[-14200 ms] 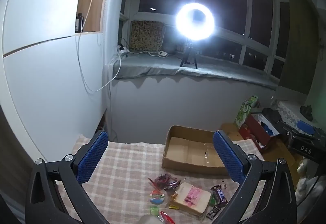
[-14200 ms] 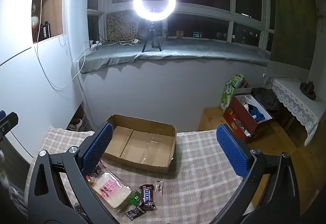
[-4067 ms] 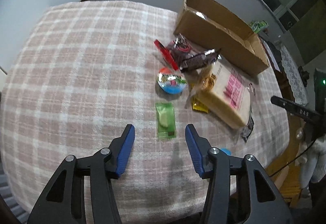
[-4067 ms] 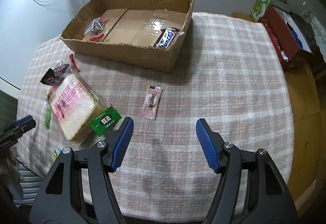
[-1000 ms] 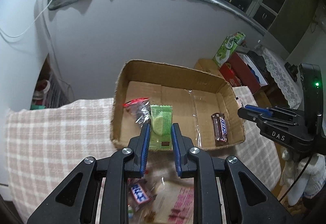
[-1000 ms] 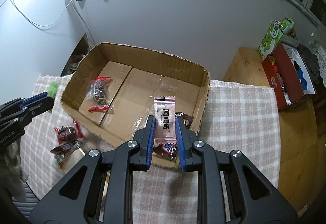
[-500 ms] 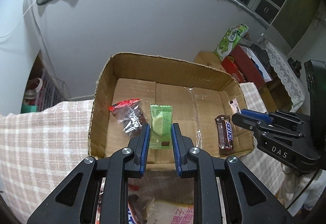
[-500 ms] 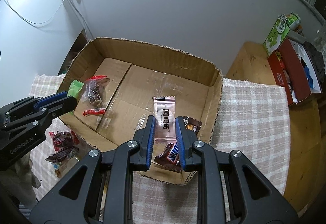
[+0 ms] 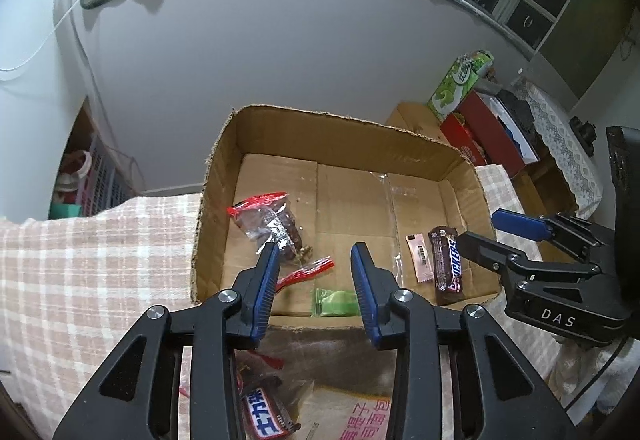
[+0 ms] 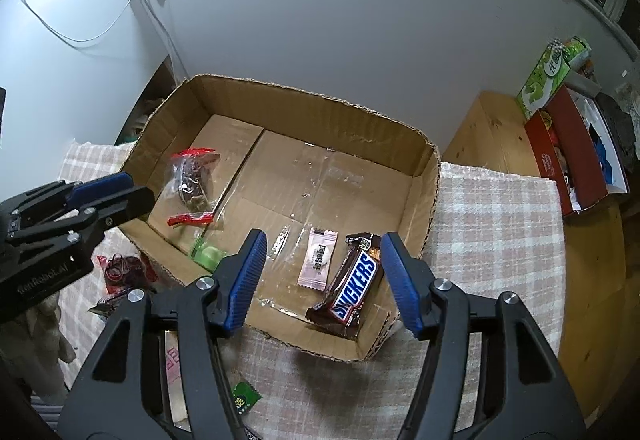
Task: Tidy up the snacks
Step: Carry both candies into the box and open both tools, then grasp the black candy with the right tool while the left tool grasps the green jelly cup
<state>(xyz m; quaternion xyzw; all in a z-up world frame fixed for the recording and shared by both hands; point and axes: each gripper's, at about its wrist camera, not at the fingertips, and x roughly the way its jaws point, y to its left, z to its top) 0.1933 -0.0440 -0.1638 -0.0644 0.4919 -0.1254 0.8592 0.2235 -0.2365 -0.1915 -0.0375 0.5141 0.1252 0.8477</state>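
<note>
An open cardboard box (image 9: 340,118) (image 10: 304,96) stands on the checked tablecloth. My left gripper (image 9: 314,272) hovers over its near left part, jaws opening, with nothing pressed between them. Below it a green packet (image 9: 334,302) (image 10: 206,254) lies on the box floor. My right gripper (image 10: 323,272) hangs over the near right part, jaws opening and not gripping anything. Under it a pink packet (image 10: 318,258) (image 9: 420,258) lies flat beside a Snickers bar (image 10: 352,286) (image 9: 448,264). A clear bag with a red top (image 9: 272,224) (image 10: 192,180) lies at the box's left.
In front of the box on the cloth lie a chocolate bar (image 9: 264,412), a bread pack (image 9: 352,416), a small green packet (image 10: 244,402) and a red snack bag (image 10: 120,268). A red box (image 10: 576,156) and a green carton (image 10: 552,72) sit right of the table.
Both grippers have opened. The green packet fell from the left gripper onto the box floor, and the pink packet fell from the right gripper beside the Snickers bar.
</note>
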